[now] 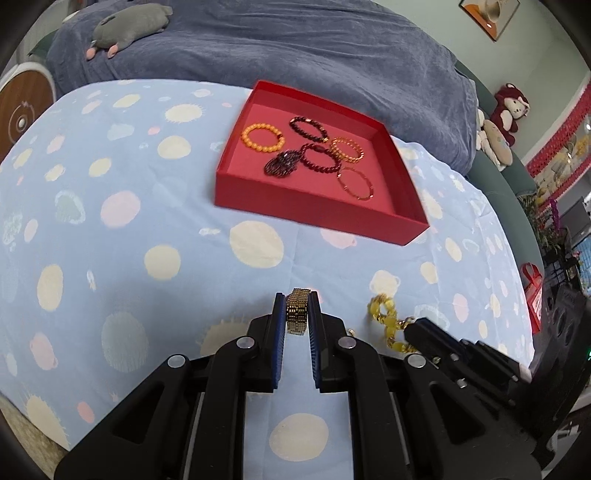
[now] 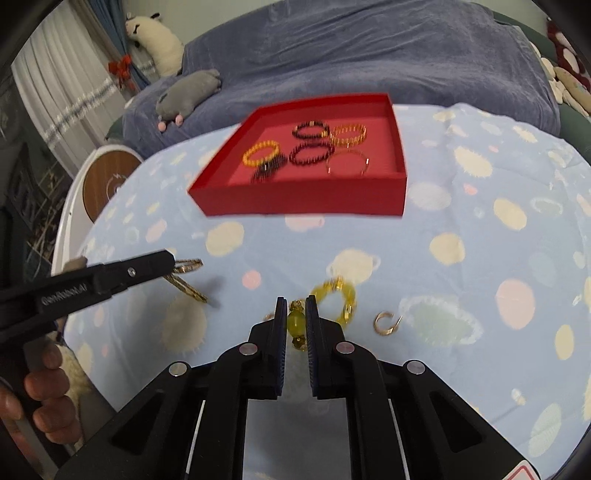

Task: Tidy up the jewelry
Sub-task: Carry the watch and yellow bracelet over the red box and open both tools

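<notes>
Gold links sit pinched in the left gripper [image 1: 297,314], while the right gripper [image 2: 296,319] clamps a yellow bracelet [image 2: 334,295] near the table's front edge. Both appear bound for the red tray [image 1: 314,218], mid-table, already holding six bracelets.

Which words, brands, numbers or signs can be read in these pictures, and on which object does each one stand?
"GenRobot.AI": white letters on the side of the black left gripper, right wrist view.
Red-bordered sign at the bottom edge of the same view: cut off, unreadable.
Framed orange picture on the wall: no legible text.
The red cardboard tray bears no writing.
</notes>
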Motion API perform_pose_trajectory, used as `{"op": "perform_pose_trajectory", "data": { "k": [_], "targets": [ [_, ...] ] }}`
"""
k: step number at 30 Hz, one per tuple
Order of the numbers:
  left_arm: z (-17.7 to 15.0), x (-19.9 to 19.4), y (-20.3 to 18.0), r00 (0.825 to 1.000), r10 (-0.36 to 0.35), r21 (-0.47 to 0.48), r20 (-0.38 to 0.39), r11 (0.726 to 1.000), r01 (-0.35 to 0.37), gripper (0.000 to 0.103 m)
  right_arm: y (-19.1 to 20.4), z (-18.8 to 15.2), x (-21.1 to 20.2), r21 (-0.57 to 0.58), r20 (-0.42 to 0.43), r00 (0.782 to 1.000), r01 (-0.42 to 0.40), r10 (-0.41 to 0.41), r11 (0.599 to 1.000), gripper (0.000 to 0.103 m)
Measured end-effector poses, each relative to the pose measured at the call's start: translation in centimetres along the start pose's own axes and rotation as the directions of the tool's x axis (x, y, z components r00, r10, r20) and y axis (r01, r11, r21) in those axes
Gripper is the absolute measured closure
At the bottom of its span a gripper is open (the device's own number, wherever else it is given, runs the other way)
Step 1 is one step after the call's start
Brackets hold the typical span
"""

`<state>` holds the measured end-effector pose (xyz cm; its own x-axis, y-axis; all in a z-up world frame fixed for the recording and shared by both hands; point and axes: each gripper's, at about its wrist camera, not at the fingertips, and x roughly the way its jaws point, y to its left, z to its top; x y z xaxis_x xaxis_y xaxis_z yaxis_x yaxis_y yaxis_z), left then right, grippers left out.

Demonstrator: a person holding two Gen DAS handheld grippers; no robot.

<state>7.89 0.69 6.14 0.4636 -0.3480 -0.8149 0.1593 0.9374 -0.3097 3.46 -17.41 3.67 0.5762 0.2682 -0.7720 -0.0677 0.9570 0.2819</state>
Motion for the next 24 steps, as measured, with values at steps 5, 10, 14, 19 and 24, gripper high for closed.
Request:
{"op": "perform_pose_trajectory", "data": {
  "k": [5,10,14,19,24],
  "targets": [
    [2.9,-0.8,-1.5,1.000,-0.010,0.070,0.026,0.998,0.008,0.091,-0.6,3.3,-2.0,0.012,0.064,0.998,0.001,-0.002,1.000,0.094],
    [6.6,-0.3,-2.7,0.999,-0.026,0.113,0.039,0.993,0.021,0.091,-1.5,6.8,-2.5,0.020,0.111,0.994,-0.012,0.010,1.000,0.094],
    [9.1,1.2,-3.5,0.999,-0.005,0.141,0.052,0.990,-0.002,0.091,-1.8,9.5,-2.3,0.011,0.148,0.989,-0.016,0.014,1.000,0.094],
    [11.1,4.3,-3.4,1.000,-0.001,0.122,0.028,0.993,-0.002,0.091,-1.7,12.0,-0.3,0.000,0.160,0.987,-0.011,0.011,1.000,0.094],
    [11.3,7.5,-3.1,0.999,0.010,0.108,-0.045,0.994,-0.005,0.091,-2.1,12.7,2.5,0.012,0.123,0.992,-0.017,0.016,1.000,0.094]
  ]
}}
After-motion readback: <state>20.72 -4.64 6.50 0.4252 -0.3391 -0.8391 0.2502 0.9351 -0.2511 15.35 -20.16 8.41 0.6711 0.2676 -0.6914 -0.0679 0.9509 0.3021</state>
